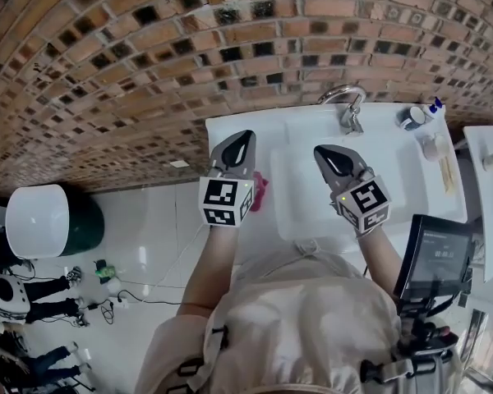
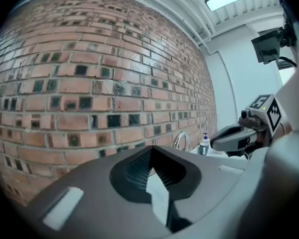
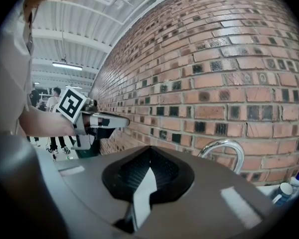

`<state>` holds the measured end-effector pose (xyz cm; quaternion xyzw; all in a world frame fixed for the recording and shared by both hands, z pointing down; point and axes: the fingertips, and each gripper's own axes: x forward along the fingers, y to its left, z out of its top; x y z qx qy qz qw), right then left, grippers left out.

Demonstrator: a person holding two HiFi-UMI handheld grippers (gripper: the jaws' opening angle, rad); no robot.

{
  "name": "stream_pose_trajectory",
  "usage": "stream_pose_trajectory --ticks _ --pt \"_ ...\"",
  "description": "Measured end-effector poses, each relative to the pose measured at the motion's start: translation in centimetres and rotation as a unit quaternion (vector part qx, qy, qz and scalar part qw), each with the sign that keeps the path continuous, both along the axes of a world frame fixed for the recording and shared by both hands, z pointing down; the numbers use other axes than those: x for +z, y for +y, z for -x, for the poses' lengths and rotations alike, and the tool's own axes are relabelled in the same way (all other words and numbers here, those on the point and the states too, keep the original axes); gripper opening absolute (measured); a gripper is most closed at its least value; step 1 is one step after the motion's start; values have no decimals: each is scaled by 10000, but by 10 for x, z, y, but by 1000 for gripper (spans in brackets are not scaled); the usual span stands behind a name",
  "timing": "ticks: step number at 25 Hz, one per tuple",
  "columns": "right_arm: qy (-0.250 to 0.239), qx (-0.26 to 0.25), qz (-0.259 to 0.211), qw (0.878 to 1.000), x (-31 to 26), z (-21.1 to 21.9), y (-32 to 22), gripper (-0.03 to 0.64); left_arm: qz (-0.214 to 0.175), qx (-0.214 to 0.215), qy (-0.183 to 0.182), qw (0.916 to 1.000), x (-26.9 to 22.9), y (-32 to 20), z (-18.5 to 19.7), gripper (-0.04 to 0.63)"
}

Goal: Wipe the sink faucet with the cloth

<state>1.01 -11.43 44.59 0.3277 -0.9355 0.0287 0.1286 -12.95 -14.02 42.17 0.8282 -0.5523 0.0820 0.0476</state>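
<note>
**Spotter:** What do you have in the jaws?

**Operator:** Nothing. On my left gripper [image 1: 246, 136] the jaws are pressed together at the tips with nothing between them. The right gripper [image 1: 320, 149] is the same, closed and empty. Both hover level over the sink [image 1: 230, 126].

**Spotter:** Where's the cloth?

**Operator:** I see a pink bundle [image 1: 260, 189] just behind and below the left gripper's jaws, on its inner side, near the marker cube. I take it for the cloth, but the gripper hides most of it, so I can't say how it lies. Neither gripper touches it.

**Spotter:** And the faucet?

**Operator:** The faucet [image 1: 347, 105] stands ahead of the right gripper, a little to its outer side, against the brick wall [image 1: 148, 72]. It's well apart from both tips.

**Spotter:** So the pickup comes first.

**Operator:** I think so. I'd open the left jaws wide, draw back and tip the nose down over the bundle. I'd bite deep into a fold rather than a corner, so plenty of cloth hangs free to wrap the spout. I'd keep the right gripper out of the way.
</note>
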Motion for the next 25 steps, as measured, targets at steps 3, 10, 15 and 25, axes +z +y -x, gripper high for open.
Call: stream_pose_trajectory --ticks 3,10,15,25 --pt "-56 10 20 10000 0 2 -1 -6 -66 111 18 9999 -7 0 -8 3" --pt "-113 -206 -116 9997 -6 11 7 -6 8 359 121 9993 3 8 -25 3" --pt "-148 -193 -162 9996 -10 12 9 -6 -53 396 199 9990 2 8 -26 3" --pt "-146 -171 -254 9994 -17 14 8 -6 74 392 456 9982 3 8 -20 3"
